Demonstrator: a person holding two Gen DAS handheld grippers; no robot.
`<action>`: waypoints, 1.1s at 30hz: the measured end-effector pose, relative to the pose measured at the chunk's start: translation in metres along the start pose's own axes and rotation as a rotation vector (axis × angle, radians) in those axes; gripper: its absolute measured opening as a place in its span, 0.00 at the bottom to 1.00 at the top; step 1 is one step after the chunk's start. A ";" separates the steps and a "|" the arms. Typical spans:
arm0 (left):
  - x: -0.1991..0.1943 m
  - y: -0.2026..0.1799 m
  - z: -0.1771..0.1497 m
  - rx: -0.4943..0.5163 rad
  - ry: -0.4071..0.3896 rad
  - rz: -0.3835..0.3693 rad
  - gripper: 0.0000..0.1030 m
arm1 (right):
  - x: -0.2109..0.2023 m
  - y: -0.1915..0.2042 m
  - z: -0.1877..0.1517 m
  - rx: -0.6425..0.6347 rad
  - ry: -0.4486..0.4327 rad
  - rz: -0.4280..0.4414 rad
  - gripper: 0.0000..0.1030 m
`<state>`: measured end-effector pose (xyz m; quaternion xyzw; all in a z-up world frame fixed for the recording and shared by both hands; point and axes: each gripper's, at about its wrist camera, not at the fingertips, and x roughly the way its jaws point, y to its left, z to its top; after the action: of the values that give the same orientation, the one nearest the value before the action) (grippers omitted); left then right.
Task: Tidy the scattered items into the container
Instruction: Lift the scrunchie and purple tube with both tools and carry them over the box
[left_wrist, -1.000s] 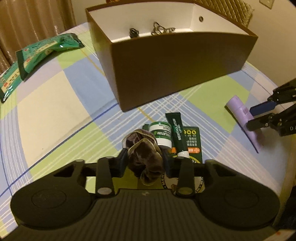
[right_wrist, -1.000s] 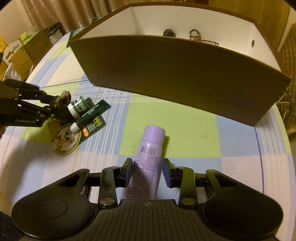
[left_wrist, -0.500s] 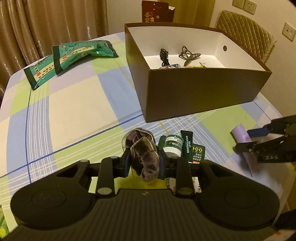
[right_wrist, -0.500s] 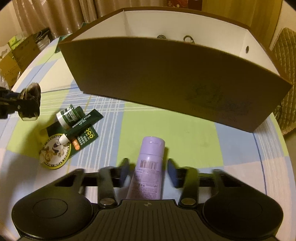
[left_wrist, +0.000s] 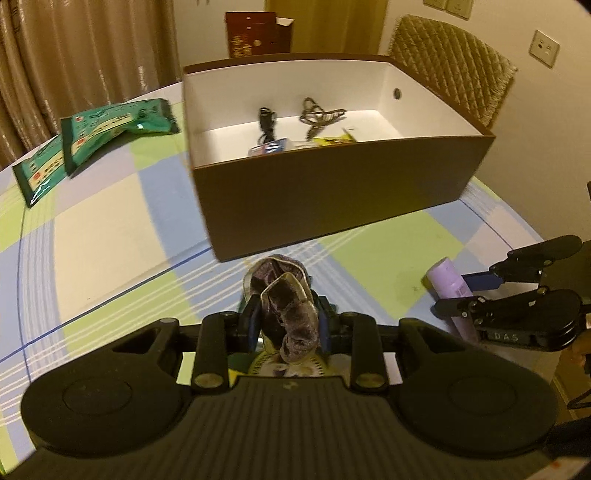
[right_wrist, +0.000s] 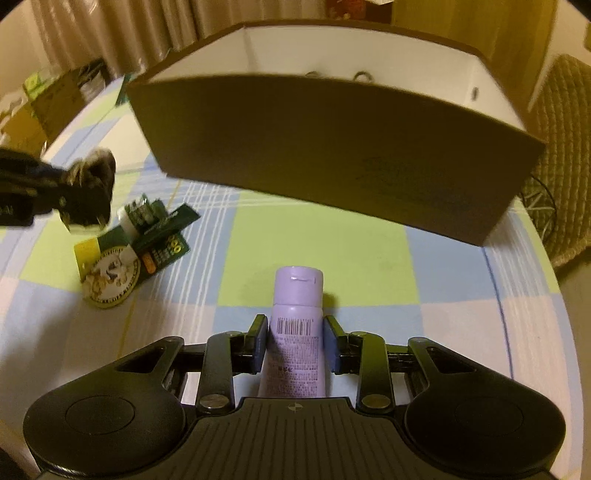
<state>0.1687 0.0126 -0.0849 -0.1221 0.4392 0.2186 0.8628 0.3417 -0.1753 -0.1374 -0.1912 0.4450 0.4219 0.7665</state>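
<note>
My left gripper (left_wrist: 286, 325) is shut on a dark velvet scrunchie (left_wrist: 286, 295) and holds it raised above the table, in front of the brown box (left_wrist: 332, 206). My right gripper (right_wrist: 295, 347) has its jaws close on both sides of a lilac tube (right_wrist: 297, 332) that lies on the tablecloth; a thin gap shows on the right side. The tube also shows in the left wrist view (left_wrist: 448, 288). The box holds a few small items, among them a dark cable (left_wrist: 266, 122).
A green tube, a small green jar (right_wrist: 138, 214), a green card and a round badge (right_wrist: 110, 273) lie in a cluster at the left. Two green packets (left_wrist: 110, 125) lie far left. A quilted chair (left_wrist: 450, 62) stands behind the box.
My left gripper has lifted the scrunchie higher, so the box's inside shows more. My right gripper has narrowed its jaws around the lilac tube.
</note>
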 end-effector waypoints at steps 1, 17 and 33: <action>0.000 -0.004 0.001 0.005 0.001 -0.003 0.25 | -0.003 -0.003 0.000 0.008 -0.010 0.001 0.28; -0.008 -0.038 0.020 0.040 -0.043 0.003 0.25 | -0.053 -0.030 0.004 0.054 -0.174 0.006 0.28; -0.011 -0.056 0.047 0.057 -0.087 0.004 0.25 | -0.095 -0.038 0.038 0.060 -0.244 0.052 0.28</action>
<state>0.2232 -0.0209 -0.0477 -0.0868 0.4077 0.2130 0.8837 0.3692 -0.2171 -0.0405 -0.1036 0.3656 0.4483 0.8091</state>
